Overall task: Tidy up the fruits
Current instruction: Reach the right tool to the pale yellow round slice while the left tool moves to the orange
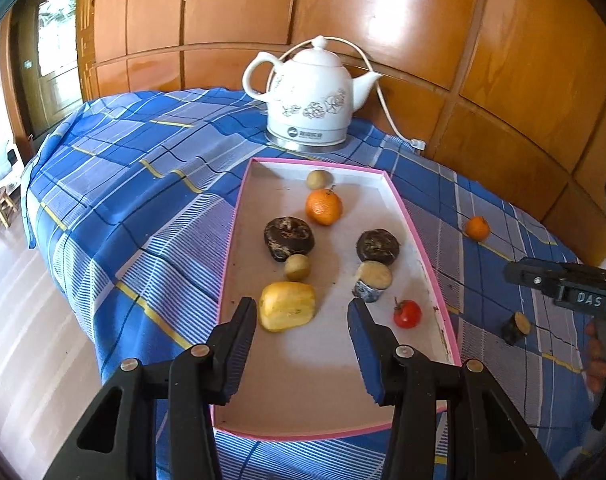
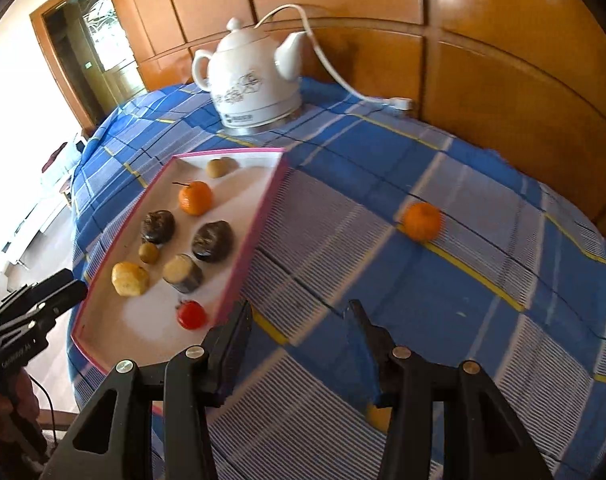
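Observation:
A pink-rimmed tray (image 1: pixel 239 216) lies on the blue checked cloth. It holds an orange (image 1: pixel 323 206), two dark round fruits (image 1: pixel 289 236), a yellow fruit (image 1: pixel 287 306), a cut cane piece (image 1: pixel 373 280), a red tomato (image 1: pixel 407 314) and two small tan fruits (image 1: pixel 319 179). My left gripper (image 1: pixel 301 308) hangs open over the tray's near end, nothing between its fingers. My right gripper (image 2: pixel 299 308) is open and empty above the cloth, right of the tray (image 2: pixel 255 240). A loose orange (image 2: pixel 422 221) sits on the cloth beyond it. Another cut piece (image 1: pixel 517 326) lies outside the tray.
A white ceramic kettle (image 1: pixel 311 96) with its cord stands behind the tray, against the wooden wall panels (image 1: pixel 423 20). The cloth falls off the table edge at the left, above the floor (image 1: pixel 23 320). Something yellow (image 2: pixel 379 416) peeks out under my right gripper's finger.

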The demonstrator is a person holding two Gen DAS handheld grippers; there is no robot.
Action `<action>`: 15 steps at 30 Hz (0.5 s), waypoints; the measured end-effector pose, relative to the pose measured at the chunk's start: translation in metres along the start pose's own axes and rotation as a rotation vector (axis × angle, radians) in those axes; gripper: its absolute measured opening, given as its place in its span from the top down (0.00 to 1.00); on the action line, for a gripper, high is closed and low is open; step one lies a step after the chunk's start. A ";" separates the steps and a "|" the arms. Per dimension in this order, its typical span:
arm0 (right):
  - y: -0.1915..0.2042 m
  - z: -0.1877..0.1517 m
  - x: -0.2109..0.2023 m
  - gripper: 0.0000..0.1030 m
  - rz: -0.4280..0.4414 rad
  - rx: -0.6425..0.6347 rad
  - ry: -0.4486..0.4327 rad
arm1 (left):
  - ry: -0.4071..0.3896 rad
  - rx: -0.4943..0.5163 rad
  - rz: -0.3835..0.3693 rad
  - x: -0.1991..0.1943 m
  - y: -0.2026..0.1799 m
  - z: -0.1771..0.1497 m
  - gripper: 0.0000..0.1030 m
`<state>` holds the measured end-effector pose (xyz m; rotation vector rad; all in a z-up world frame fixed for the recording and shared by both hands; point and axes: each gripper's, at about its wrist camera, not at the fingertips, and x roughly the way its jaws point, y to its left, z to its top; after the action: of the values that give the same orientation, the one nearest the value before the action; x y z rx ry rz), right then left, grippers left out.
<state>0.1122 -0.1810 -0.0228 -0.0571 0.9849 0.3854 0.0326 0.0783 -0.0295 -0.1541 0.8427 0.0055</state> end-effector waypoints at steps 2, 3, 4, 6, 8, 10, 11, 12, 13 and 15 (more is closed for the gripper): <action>-0.011 -0.004 -0.006 0.53 -0.018 0.000 0.001 | -0.001 0.013 0.000 -0.001 -0.004 0.000 0.53; -0.017 -0.007 -0.010 0.53 -0.029 0.002 0.002 | -0.002 0.022 0.002 -0.001 -0.007 0.000 0.53; -0.021 -0.009 -0.013 0.53 -0.038 0.003 0.002 | -0.004 0.028 0.003 -0.001 -0.008 0.000 0.53; -0.033 -0.013 -0.020 0.53 -0.061 0.004 0.002 | -0.003 0.041 0.001 -0.001 -0.013 0.000 0.53; -0.046 -0.018 -0.026 0.53 -0.086 0.010 0.002 | -0.002 0.054 0.000 -0.001 -0.017 0.000 0.53; -0.060 -0.022 -0.029 0.53 -0.104 0.029 0.002 | 0.001 0.072 0.000 0.000 -0.023 -0.001 0.53; -0.067 -0.024 -0.030 0.53 -0.115 0.042 0.001 | 0.003 0.079 -0.002 0.000 -0.026 -0.001 0.53; -0.075 -0.026 -0.031 0.53 -0.127 0.056 -0.001 | 0.005 0.089 -0.003 0.001 -0.029 -0.001 0.53; -0.083 -0.028 -0.031 0.53 -0.137 0.076 -0.005 | 0.006 0.098 -0.004 0.001 -0.032 0.000 0.53; -0.098 -0.033 -0.029 0.53 -0.143 0.129 -0.011 | 0.007 0.117 -0.005 0.001 -0.038 0.001 0.53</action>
<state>0.1049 -0.2881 -0.0293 -0.0082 0.9866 0.1905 0.0364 0.0403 -0.0250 -0.0462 0.8473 -0.0490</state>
